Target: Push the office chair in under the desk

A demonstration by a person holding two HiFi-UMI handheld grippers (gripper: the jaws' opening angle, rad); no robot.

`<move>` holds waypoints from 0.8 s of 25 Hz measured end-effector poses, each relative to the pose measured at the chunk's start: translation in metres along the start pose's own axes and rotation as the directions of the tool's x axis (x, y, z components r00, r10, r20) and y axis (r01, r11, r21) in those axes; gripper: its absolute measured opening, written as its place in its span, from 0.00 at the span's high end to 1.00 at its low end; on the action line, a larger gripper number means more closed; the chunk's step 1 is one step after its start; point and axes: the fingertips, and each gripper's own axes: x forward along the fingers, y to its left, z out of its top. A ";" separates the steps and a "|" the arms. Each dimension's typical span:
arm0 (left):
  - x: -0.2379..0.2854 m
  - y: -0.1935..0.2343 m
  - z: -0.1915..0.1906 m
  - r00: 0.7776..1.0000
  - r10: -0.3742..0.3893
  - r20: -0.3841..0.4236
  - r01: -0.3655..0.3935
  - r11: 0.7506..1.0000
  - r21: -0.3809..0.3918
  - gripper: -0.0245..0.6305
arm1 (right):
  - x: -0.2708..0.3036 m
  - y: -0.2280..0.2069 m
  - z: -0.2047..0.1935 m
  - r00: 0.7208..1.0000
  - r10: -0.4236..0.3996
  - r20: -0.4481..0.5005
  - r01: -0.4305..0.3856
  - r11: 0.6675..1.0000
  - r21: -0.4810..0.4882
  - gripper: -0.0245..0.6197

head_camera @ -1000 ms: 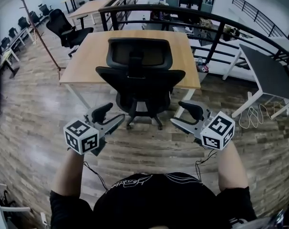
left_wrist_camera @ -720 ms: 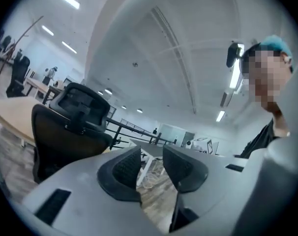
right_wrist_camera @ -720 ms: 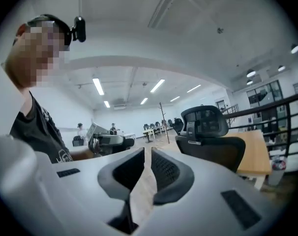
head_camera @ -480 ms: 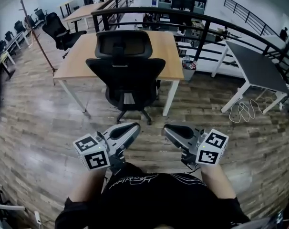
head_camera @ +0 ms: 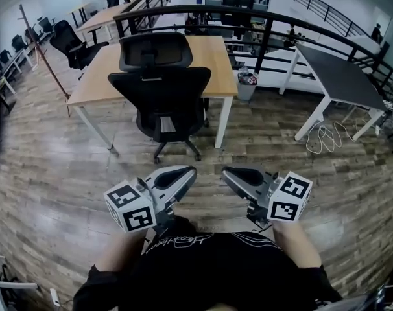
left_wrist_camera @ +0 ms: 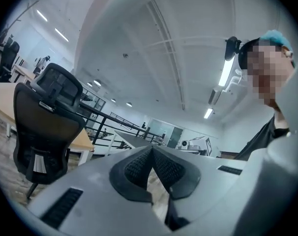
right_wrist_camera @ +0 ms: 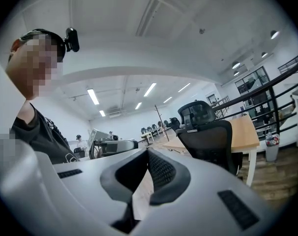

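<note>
The black mesh office chair stands with its seat tucked under the light wooden desk, its backrest toward me. Both grippers hang close to my torso, well back from the chair and touching nothing. My left gripper and right gripper point toward each other. Both have just been closing and now stand shut with nothing between the pads. The left gripper view shows its shut jaws, the chair at left. In the right gripper view the jaws are shut too, the chair and desk at right.
A black railing runs behind the desk, with a small bin at the desk's right leg. A dark-topped table stands right, cables on the floor beneath it. Another chair, a leaning pole and more desks fill the back left.
Both grippers went from open beside the chair's back to shut, and drew back to my body, turning inward. The chair now looks farther from me.
</note>
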 end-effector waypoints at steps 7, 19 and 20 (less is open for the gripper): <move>-0.010 -0.025 -0.021 1.000 0.002 -0.005 -0.002 1.000 0.007 0.95 | -0.010 0.021 -0.018 1.000 0.025 -0.012 -0.025 0.999 -0.028 0.90; -0.020 -0.033 -0.029 0.999 -0.013 -0.036 0.013 1.000 -0.010 0.95 | -0.003 0.029 -0.020 0.999 0.041 0.015 -0.041 0.999 -0.009 0.90; -0.020 -0.033 -0.031 0.999 -0.015 -0.037 0.015 1.000 -0.006 0.95 | -0.004 0.028 -0.020 0.999 0.041 0.022 -0.041 0.999 -0.007 0.90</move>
